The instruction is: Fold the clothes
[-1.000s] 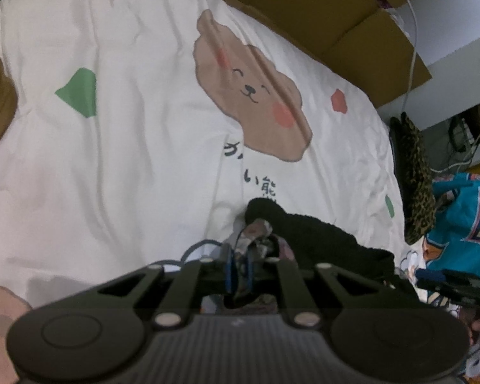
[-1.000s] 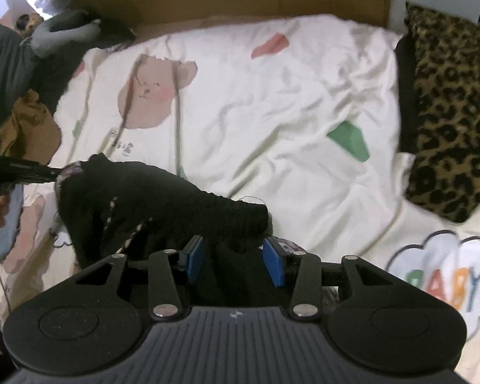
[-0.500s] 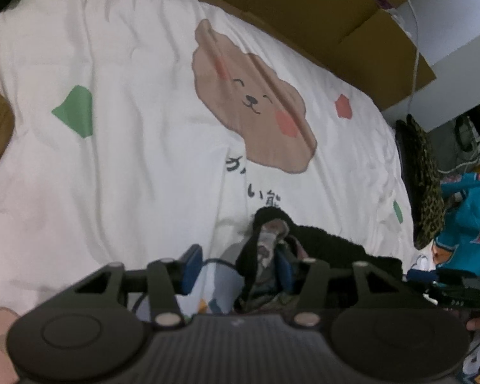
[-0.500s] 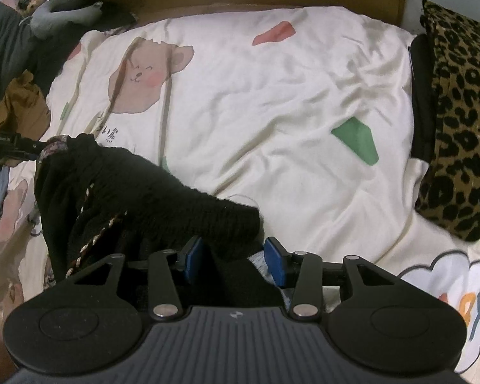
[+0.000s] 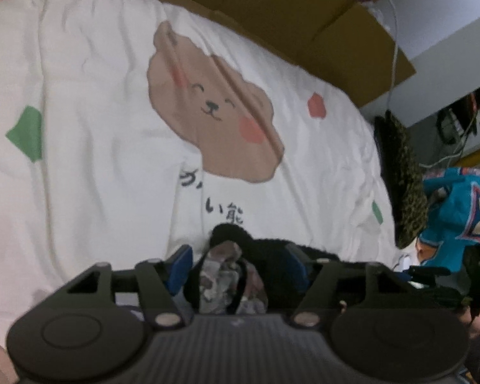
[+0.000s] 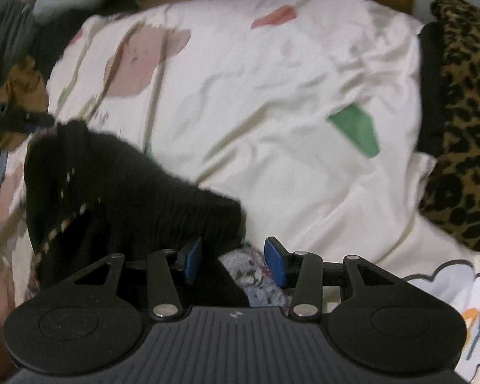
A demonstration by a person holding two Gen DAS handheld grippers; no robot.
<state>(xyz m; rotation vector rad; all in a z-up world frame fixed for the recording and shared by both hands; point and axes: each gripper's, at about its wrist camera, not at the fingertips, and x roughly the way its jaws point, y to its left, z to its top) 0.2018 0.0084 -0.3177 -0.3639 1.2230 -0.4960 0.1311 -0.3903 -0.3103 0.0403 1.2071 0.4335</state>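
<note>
A black knitted garment [image 6: 118,185] with a floral lining [image 5: 222,272] lies bunched on the white bear-print bedspread [image 6: 272,96]. A pale striped cord runs across its dark knit. My left gripper [image 5: 238,264] is open, its blue pads wide apart on either side of the garment's upper corner. My right gripper [image 6: 233,260] is open too, and the other end of the black knit lies loosely between its blue pads without being pinched. In the right wrist view the left gripper [image 6: 16,118] shows at the garment's far left corner.
A leopard-print cushion [image 6: 464,128] lies along the right edge of the bed, also seen as a cushion [image 5: 403,176] in the left view. Teal patterned cloth [image 5: 464,208] sits beyond it. Brown cardboard [image 5: 288,16] backs the bed. Dark clothes [image 6: 3,38] pile at far left.
My left gripper was shut on the garment's corner one second ago, then opened, and its pads now stand wider apart. The right gripper stayed open and shifted slightly.
</note>
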